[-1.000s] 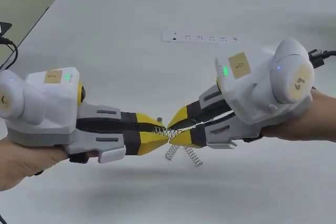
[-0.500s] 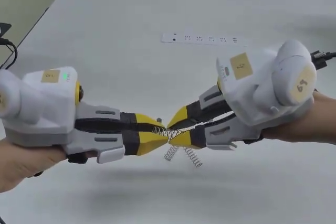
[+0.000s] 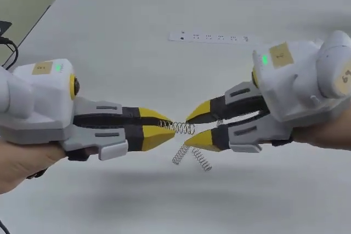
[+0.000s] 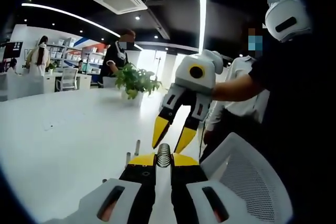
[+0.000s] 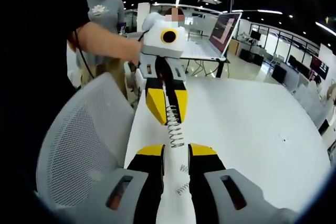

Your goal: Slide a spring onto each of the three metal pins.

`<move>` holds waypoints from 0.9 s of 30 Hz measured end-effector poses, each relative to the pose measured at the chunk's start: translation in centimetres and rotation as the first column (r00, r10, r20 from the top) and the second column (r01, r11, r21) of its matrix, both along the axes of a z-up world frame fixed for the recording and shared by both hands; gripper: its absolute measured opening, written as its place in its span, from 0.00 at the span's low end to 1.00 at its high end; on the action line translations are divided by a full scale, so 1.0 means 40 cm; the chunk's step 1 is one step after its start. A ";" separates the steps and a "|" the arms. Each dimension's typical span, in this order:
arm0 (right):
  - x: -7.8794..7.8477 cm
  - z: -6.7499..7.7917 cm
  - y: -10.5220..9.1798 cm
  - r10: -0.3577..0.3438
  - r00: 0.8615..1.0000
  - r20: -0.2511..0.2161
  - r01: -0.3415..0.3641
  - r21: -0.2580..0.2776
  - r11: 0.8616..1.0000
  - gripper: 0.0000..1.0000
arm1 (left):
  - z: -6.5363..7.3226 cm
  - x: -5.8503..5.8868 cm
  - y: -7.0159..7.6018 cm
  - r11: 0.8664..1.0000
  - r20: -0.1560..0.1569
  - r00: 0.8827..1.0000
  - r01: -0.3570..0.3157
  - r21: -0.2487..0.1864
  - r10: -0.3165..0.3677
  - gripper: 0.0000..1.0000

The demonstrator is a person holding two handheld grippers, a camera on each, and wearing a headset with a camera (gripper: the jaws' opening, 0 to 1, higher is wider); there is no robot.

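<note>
Grippers have drawn apart: left gripper (image 3: pixel 171 126) pinches the spring (image 3: pixel 182 129), right gripper (image 3: pixel 187 131) now spread.

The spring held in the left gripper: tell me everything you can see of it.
The spring is a thin, silvery coil of bare metal wire. One end is clamped between the yellow tips of the left gripper. The rest sticks out roughly level, raised off the table, toward the right gripper. Its free end reaches in between that gripper's open jaws, which do not seem to touch it. Whether anything runs inside the coil cannot be told.
</note>
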State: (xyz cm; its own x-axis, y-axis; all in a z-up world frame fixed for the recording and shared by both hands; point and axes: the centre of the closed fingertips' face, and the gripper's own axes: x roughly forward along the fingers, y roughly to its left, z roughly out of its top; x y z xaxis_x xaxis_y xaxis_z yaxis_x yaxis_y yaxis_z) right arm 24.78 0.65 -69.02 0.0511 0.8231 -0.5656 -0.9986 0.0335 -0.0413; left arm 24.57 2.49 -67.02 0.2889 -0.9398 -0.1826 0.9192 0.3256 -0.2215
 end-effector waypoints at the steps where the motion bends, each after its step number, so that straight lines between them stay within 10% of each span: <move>1: 0.000 0.005 -0.001 -0.009 1.000 -0.006 0.009 0.021 1.000 0.15 | 0.002 0.001 0.000 1.000 -0.002 1.000 -0.002 -0.003 0.002 0.01; 6: -0.009 0.031 -0.008 -0.045 0.996 -0.073 0.053 0.116 0.992 0.13 | 0.010 -0.004 -0.003 1.000 0.002 1.000 0.009 -0.008 -0.009 0.01; 27: -0.031 0.045 0.006 -0.019 0.994 -0.111 0.040 0.190 0.981 0.08 | 0.025 -0.016 -0.009 0.999 0.003 0.999 0.034 -0.021 -0.033 0.01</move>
State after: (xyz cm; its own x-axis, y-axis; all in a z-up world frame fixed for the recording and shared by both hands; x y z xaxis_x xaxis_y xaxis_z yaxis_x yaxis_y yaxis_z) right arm 23.54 0.88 -67.21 0.0238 0.9157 -0.4012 -0.9952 0.0598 0.0774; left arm 23.93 2.12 -66.02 0.2577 -0.9526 -0.1619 0.9302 0.2899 -0.2252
